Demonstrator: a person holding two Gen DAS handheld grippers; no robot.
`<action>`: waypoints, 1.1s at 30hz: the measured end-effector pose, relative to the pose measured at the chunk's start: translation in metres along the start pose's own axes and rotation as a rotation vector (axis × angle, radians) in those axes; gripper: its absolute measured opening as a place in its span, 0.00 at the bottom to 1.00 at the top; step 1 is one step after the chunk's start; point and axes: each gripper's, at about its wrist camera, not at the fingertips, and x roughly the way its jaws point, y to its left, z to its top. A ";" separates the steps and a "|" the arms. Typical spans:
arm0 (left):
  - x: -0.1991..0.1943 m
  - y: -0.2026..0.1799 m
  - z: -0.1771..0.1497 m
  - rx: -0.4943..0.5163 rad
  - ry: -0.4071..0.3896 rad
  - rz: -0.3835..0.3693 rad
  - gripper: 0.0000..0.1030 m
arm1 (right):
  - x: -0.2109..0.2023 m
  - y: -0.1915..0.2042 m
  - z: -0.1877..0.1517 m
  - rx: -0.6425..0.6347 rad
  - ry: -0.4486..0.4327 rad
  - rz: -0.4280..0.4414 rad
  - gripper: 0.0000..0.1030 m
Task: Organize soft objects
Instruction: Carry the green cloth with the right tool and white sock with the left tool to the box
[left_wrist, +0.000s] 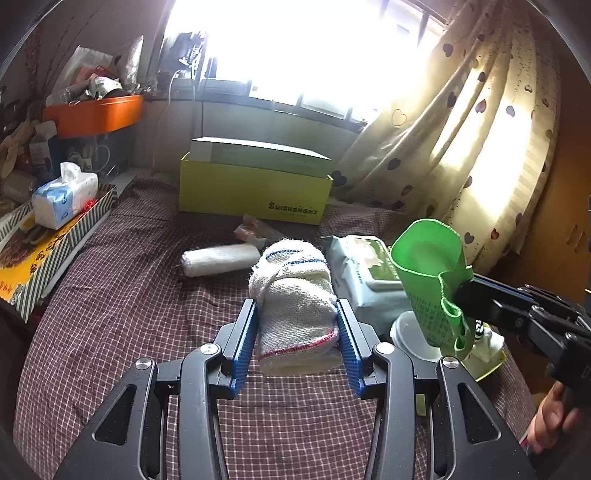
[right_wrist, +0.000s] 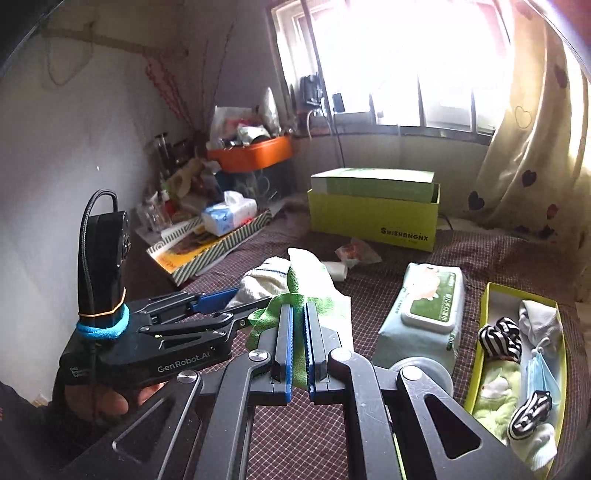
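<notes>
Above the checked bedspread (left_wrist: 110, 314), the left hand-held gripper (left_wrist: 297, 332) clamps a rolled white towel (left_wrist: 295, 295) between its blue pads. Beside it, the right hand-held gripper (right_wrist: 299, 332) pinches a green cloth (right_wrist: 295, 291), near the wipes pack (right_wrist: 424, 314).

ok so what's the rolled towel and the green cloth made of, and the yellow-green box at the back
Rolled towel: looks like coarse woven cotton, matte, with a visible open weave and red and blue stitched stripes. Green cloth: thin and smooth, probably microfibre or a nonwoven synthetic, with an overlocked edge; it folds limply. Box: seems to be cardboard with a printed, slightly satin finish, going by its crisp flat walls and logo.
</notes>
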 end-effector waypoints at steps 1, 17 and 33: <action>-0.001 -0.002 0.000 0.002 0.000 -0.004 0.42 | -0.002 -0.001 -0.001 0.003 -0.006 -0.001 0.05; -0.012 -0.023 0.004 0.033 -0.017 -0.044 0.42 | -0.024 -0.008 -0.004 0.014 -0.061 -0.018 0.05; -0.007 -0.053 0.011 0.090 -0.010 -0.079 0.42 | -0.034 -0.031 -0.009 0.056 -0.075 -0.055 0.05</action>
